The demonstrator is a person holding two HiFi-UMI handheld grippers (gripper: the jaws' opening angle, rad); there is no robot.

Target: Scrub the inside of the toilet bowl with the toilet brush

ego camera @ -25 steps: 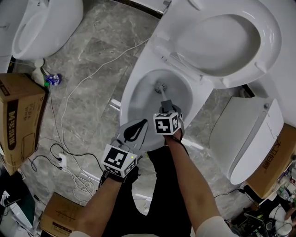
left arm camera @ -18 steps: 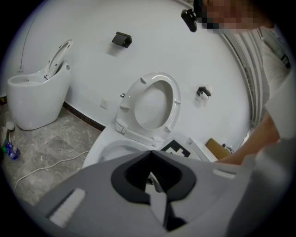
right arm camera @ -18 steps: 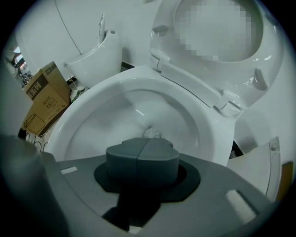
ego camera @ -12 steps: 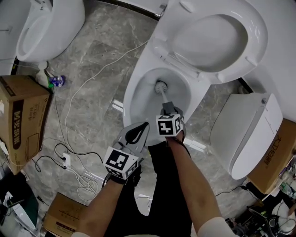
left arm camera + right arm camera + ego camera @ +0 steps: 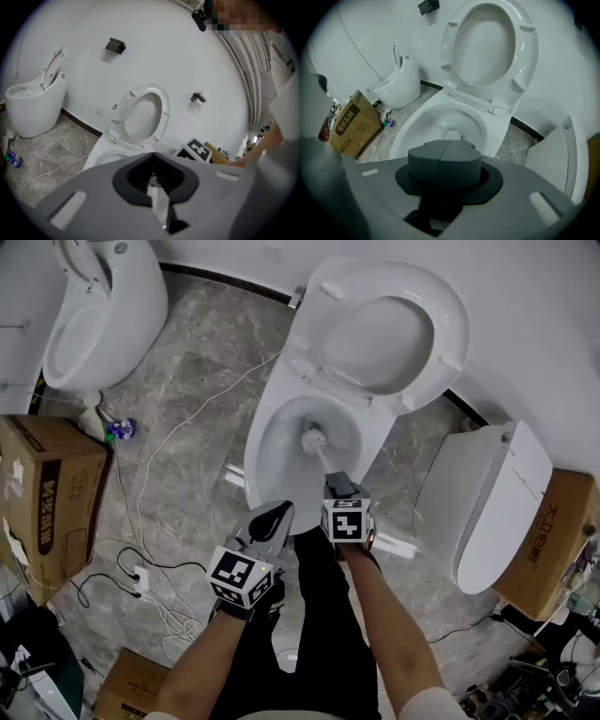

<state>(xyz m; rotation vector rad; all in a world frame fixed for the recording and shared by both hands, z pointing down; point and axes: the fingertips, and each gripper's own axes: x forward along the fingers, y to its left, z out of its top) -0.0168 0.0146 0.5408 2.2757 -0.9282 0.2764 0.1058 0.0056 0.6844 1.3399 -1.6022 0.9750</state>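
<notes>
A white toilet (image 5: 281,381) stands with its seat and lid (image 5: 380,329) raised. The toilet brush (image 5: 314,438) has its round head down inside the bowl (image 5: 272,451), and the dark handle slants back to my right gripper (image 5: 336,486), which is shut on it. In the right gripper view the brush head (image 5: 452,136) shows just past the closed right gripper (image 5: 444,147), and the handle is hidden between the jaws. My left gripper (image 5: 279,510) hovers over the bowl's near rim, left of the right one. It holds nothing, and in its own view the left gripper (image 5: 152,154) has its tips together.
A second toilet (image 5: 94,306) stands at the far left with a small blue bottle (image 5: 120,428) by its base. A cardboard box (image 5: 47,502) and white cables (image 5: 150,512) lie on the marble floor at left. A loose white toilet part (image 5: 487,502) and another box (image 5: 553,540) sit at right.
The head view has pulled back and shifted, so the toilet and both grippers sit lower and smaller. The brush head stays in the bowl, a little nearer its middle. Both grips are unchanged.
</notes>
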